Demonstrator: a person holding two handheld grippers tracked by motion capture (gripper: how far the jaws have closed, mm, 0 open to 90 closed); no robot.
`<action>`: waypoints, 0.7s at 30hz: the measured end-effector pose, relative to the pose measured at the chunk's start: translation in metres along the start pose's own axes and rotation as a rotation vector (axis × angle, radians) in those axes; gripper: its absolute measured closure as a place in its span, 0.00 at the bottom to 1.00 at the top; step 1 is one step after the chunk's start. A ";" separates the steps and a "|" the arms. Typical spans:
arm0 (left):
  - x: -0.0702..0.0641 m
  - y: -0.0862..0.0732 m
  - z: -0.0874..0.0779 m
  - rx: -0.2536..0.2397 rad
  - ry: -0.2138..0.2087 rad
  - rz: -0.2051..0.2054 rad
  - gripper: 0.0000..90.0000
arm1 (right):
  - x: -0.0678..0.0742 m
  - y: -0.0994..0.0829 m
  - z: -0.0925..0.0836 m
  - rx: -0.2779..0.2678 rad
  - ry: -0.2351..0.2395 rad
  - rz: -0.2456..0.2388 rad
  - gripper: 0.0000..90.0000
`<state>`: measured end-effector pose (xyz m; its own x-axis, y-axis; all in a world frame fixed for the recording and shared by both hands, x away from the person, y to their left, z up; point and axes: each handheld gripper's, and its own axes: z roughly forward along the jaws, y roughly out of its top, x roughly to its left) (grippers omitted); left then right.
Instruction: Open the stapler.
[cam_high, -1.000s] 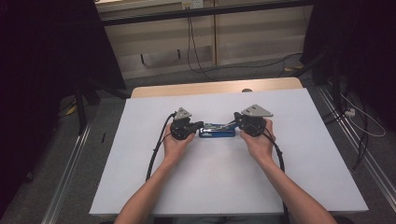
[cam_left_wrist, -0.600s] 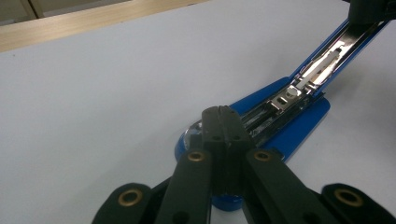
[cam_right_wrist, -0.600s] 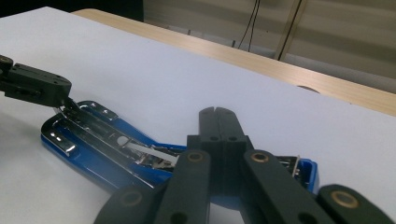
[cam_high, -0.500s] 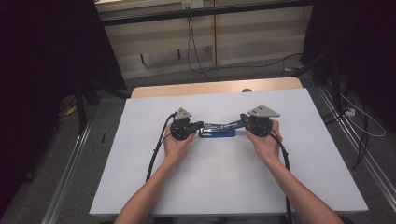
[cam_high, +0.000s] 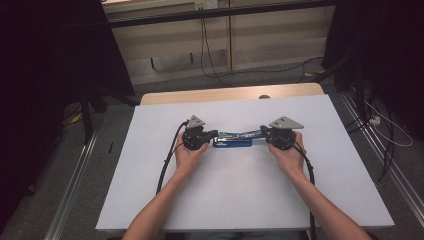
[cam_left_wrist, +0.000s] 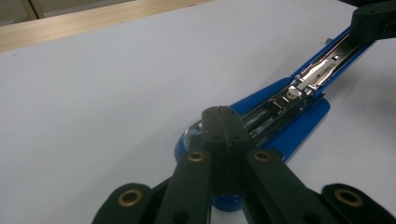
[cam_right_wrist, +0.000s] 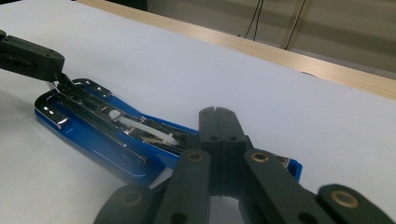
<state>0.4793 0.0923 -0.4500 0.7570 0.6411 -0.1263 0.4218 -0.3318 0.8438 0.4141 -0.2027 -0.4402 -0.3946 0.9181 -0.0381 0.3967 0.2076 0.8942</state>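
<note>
A blue stapler lies open in the middle of the white table. Its blue base is flat and its metal staple channel faces up. The upper arm stretches away from the base. My left gripper is shut, with its tips over one end of the stapler. In the right gripper view its fingertips touch the metal end. My right gripper is shut too, lying over the far end of the upper arm. I see nothing pinched between either pair of jaws.
A wooden strip runs along the table's far edge. Black cables trail from both grippers toward the person. Dark stands and floor cables flank the table. White surface lies open all round the stapler.
My right gripper has shifted a little to the right and slightly down, and the stapler's upper arm now reaches further out that way. The left gripper has stayed put.
</note>
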 end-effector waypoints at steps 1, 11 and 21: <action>0.000 0.000 0.000 0.000 0.000 0.000 1.00 | 0.000 0.000 0.000 0.001 0.001 0.003 1.00; 0.000 0.000 0.000 0.000 0.002 0.002 1.00 | -0.003 -0.004 0.001 0.029 0.008 0.021 1.00; -0.001 0.000 0.000 0.000 0.014 0.011 1.00 | -0.004 -0.005 0.001 0.043 0.013 0.026 1.00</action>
<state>0.4784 0.0913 -0.4495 0.7544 0.6471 -0.1101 0.4137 -0.3385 0.8452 0.4144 -0.2073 -0.4449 -0.3942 0.9190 -0.0096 0.4420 0.1987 0.8747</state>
